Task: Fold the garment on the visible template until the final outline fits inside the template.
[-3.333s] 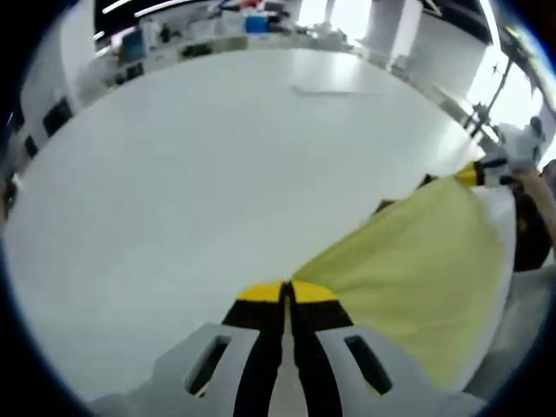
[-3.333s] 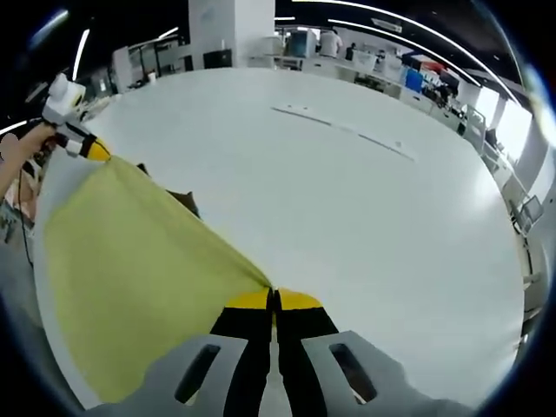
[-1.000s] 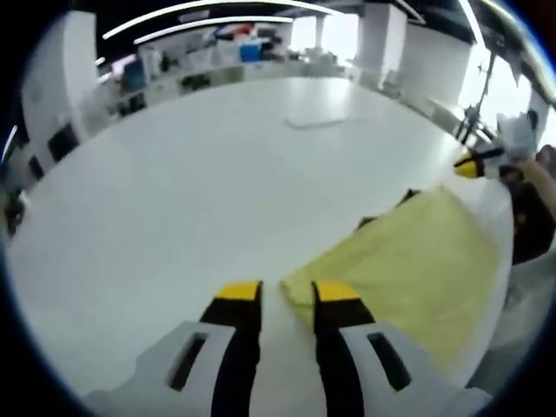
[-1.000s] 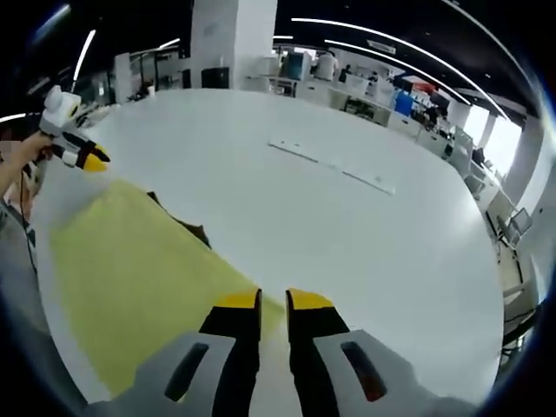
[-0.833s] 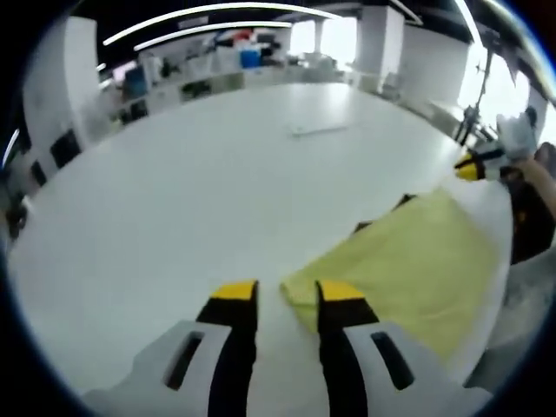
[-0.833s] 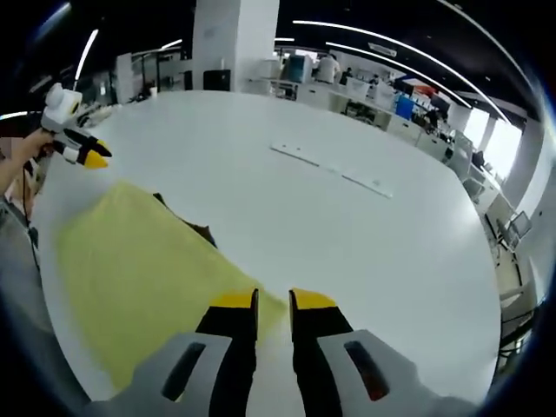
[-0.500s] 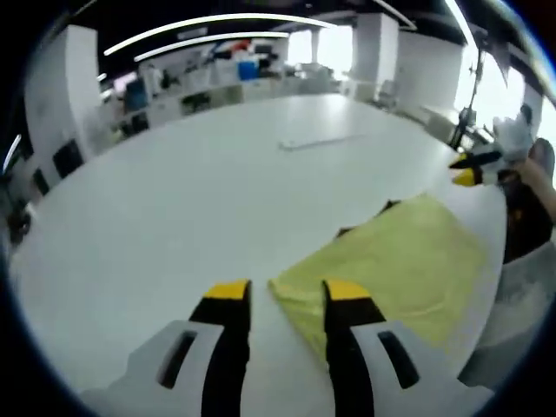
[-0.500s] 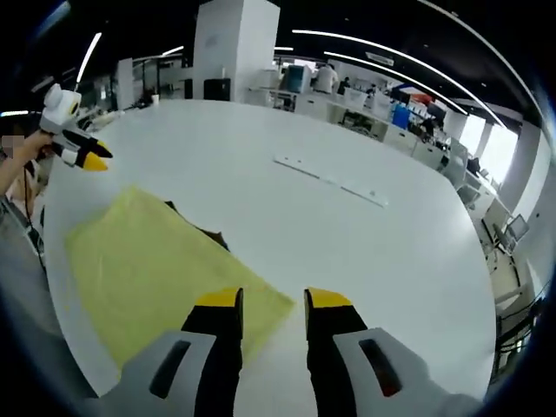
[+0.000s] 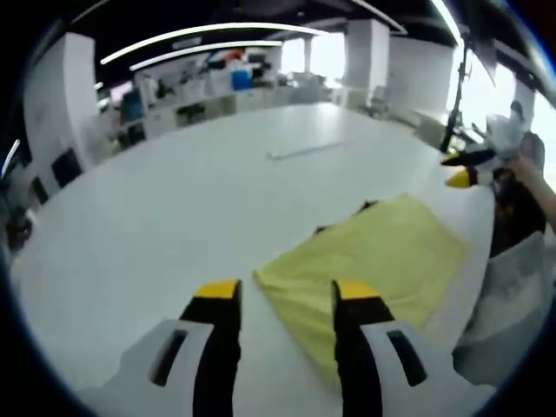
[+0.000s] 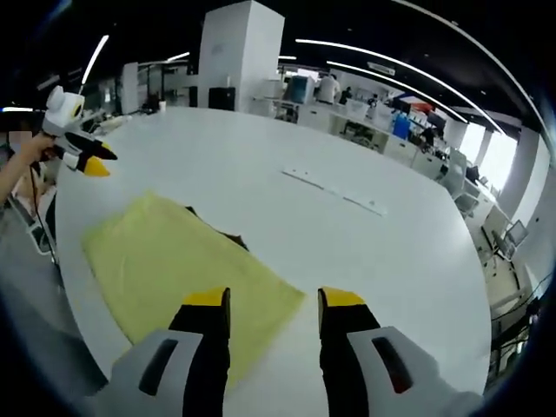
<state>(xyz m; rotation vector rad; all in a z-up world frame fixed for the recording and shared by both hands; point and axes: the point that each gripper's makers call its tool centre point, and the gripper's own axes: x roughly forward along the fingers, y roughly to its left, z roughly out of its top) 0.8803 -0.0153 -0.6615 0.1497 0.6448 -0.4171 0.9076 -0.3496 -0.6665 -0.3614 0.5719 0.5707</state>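
We look across a wide white tabletop (image 10: 373, 261), and on its near edge lies the yellow garment (image 10: 182, 269), folded into a flat rough rectangle and free of both tools. A dark layer (image 10: 230, 236) peeks out from under its far edge; we cannot tell whether this is the template, a second cloth, or the garment's own lining, and most of it is hidden beneath the yellow cloth. The left tool (image 9: 282, 295) hangs above one corner of the garment with its jaws spread and nothing between them, and the right tool (image 10: 271, 304) hangs above the opposite corner, likewise agape and empty. In our judgement the main risk now is calling the fold finished too soon: with the template's outline hard to make out, an edge could overhang it unnoticed. The garment also lies close to the tabletop's near rim, so a careless regrasp might drag it over that edge. Far across the tabletop we see thin pale strips (image 10: 334, 189), too small to identify. The fisheye bends every edge, so straightness is hard to judge.
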